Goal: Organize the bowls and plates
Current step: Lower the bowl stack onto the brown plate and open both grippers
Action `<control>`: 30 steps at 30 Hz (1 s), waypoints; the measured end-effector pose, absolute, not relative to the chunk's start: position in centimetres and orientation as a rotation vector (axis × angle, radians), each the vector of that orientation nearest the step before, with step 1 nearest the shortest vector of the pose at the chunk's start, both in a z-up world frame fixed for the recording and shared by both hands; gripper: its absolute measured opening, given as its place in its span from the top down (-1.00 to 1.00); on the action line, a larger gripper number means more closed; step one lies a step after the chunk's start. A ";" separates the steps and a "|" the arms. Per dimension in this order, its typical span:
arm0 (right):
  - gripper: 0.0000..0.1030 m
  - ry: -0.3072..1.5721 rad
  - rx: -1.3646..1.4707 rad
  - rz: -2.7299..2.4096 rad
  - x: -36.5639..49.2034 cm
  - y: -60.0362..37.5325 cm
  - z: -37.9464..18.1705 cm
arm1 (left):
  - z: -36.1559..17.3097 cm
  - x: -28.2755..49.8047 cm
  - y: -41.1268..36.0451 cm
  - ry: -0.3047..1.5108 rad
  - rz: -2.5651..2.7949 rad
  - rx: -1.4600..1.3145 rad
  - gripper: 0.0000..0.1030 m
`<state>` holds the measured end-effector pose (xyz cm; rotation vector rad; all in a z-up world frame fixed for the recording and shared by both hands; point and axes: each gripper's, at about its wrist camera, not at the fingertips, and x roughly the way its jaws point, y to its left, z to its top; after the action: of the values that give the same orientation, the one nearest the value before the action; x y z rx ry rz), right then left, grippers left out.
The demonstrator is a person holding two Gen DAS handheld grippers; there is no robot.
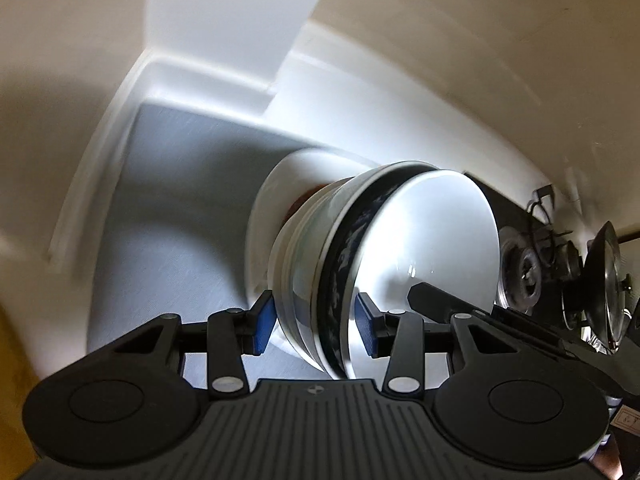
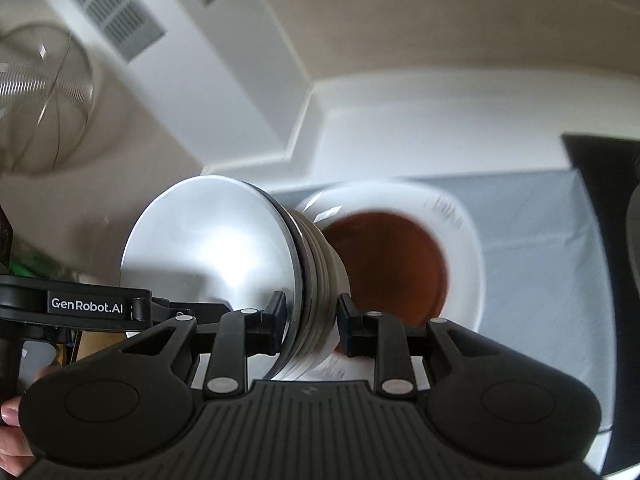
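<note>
Grey matting covers the desk [image 1: 160, 200], walled in by pale cream panels and a white raised ledge [image 1: 208, 76] at the back. Far left in my right wrist view hangs a wire-mesh strainer [image 2: 40, 92], blurred, with a slatted vent [image 2: 104, 12] just beside it. My left hand-held gripper [image 1: 316, 322] is pinched on the edge of a stack of bowls [image 1: 360, 264], one blue pad [image 1: 264, 326] against the outer wall of the lowest bowl, the other pad [image 1: 366, 326] inside the top bowl. I count several nested white bowls, one with a dark blue patterned band; the exact number is unclear in the blur. The stack is tilted on its side, mouth facing right in this view. Behind it sits a white plate [image 1: 276, 184] on the matting. My right hand-held gripper [image 2: 312, 322] clamps the same stack [image 2: 248, 264] from the opposite rim, fingers pressed on either side of the nested edges. From this side the bowls' mouth faces left. Just right of the stack lies the white plate [image 2: 460, 240] with a brown disc, perhaps a smaller dish [image 2: 392, 264], at its middle; the stack's foot overlaps it, contact unclear. Far right in the left view stands a dark stove [image 1: 524, 264] with a pot lid [image 1: 606, 288].
</note>
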<state>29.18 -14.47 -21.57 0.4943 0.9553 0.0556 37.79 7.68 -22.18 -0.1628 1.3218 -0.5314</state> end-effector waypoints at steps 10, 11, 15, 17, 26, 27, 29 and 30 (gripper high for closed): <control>0.42 0.979 0.532 0.006 31.8 -18.3 -23.3 | -23.9 41.4 2.9 1.365 -0.561 -0.131 0.11; 0.42 0.987 0.536 0.000 32.0 -18.4 -23.9 | -24.3 41.6 2.6 1.369 -0.562 -0.123 0.11; 0.42 1.004 0.554 -0.016 32.5 -18.7 -25.8 | -26.2 42.1 2.0 1.387 -0.558 -0.122 0.10; 0.42 1.013 0.556 -0.022 32.8 -18.8 -26.6 | -27.0 42.1 2.0 1.389 -0.562 -0.122 0.10; 0.43 1.020 0.569 -0.034 32.3 -19.4 -29.8 | -30.3 41.8 1.3 1.407 -0.563 -0.126 0.12; 0.43 1.013 0.585 -0.042 32.1 -19.6 -30.2 | -30.3 41.6 1.1 1.386 -0.570 -0.115 0.12; 0.42 1.001 0.613 -0.041 31.6 -20.0 -30.8 | -30.0 41.2 0.6 1.348 -0.577 -0.078 0.16; 0.42 0.991 0.616 -0.036 31.4 -20.1 -30.9 | -30.0 41.1 0.5 1.337 -0.577 -0.065 0.15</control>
<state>31.40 -20.05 -30.87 0.6157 0.9913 -0.0364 41.05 0.46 -29.96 -0.0650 1.3373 -0.5766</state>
